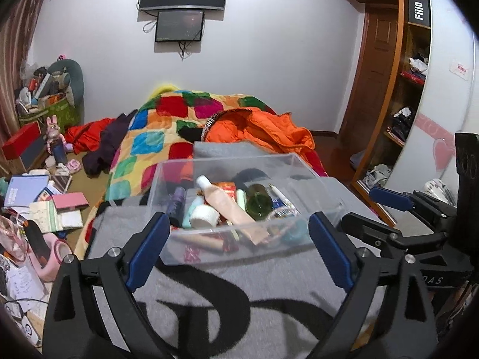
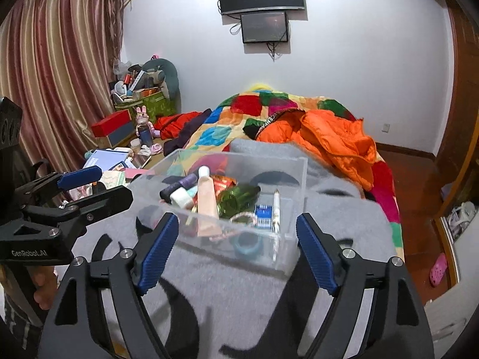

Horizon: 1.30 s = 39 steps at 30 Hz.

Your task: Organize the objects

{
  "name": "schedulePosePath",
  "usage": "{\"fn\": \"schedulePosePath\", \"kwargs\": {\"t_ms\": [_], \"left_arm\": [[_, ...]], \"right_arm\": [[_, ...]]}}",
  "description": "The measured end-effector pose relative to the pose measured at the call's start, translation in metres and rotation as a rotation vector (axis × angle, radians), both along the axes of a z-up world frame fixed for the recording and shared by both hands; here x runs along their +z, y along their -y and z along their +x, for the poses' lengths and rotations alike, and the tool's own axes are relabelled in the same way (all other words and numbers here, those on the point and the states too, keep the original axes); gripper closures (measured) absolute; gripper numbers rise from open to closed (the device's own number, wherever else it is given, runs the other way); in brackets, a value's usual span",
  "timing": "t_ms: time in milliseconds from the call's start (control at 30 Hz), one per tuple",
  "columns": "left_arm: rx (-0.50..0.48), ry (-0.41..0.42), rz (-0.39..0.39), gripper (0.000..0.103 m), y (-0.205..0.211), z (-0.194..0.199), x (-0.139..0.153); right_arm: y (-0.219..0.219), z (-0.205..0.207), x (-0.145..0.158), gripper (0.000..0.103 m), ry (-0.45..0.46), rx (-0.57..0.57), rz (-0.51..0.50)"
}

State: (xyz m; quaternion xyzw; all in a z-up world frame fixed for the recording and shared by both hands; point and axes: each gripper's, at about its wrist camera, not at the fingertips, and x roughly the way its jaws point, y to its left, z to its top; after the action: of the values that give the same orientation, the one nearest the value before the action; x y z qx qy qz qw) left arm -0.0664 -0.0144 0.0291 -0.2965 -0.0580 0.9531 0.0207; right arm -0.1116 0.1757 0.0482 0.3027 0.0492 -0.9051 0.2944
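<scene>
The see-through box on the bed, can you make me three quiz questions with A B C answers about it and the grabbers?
1. Where does the clear box sit?
A. on the grey blanket
B. on the floor
C. on a shelf

2. What colour is the glass bottle in the box?
A. blue
B. green
C. red

3. How are both grippers?
A. shut on the box
B. holding a pen
C. open, holding nothing

Answers: 1 A, grey fabric lies under the box. 2 B, the bottle is green beside the pink tube. 3 C, the left gripper and right gripper have their fingers spread wide with nothing clamped.
</scene>
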Motion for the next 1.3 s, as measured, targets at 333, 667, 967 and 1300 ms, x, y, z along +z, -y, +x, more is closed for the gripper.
{"fn": "schedulePosePath", "kwargs": {"t_ms": [333, 667, 967, 1300], "left_arm": [[-0.02, 0.023, -0.011, 0.008, -0.009, 0.018, -0.014], [-0.007, 0.033, -0.003, 0.008, -0.011, 0.027, -0.019], [-0.001, 0.04, 0.0, 0.008, -0.011, 0.028, -0.021], [-0.002, 0.046, -0.002, 0.008, -0.011, 0.026, -0.022]], "right_arm": [[-0.012, 0.018, -0.005, 0.024, 0.022, -0.027, -0.014], [-0.011, 0.029, -0.006, 0.023, 0.015, -0.008, -0.015], [-0.011, 0.031, -0.007, 0.02, 0.013, -0.012, -0.011], [-0.012, 0.03, -0.009, 0.02, 0.023, -0.013, -0.015]]}}
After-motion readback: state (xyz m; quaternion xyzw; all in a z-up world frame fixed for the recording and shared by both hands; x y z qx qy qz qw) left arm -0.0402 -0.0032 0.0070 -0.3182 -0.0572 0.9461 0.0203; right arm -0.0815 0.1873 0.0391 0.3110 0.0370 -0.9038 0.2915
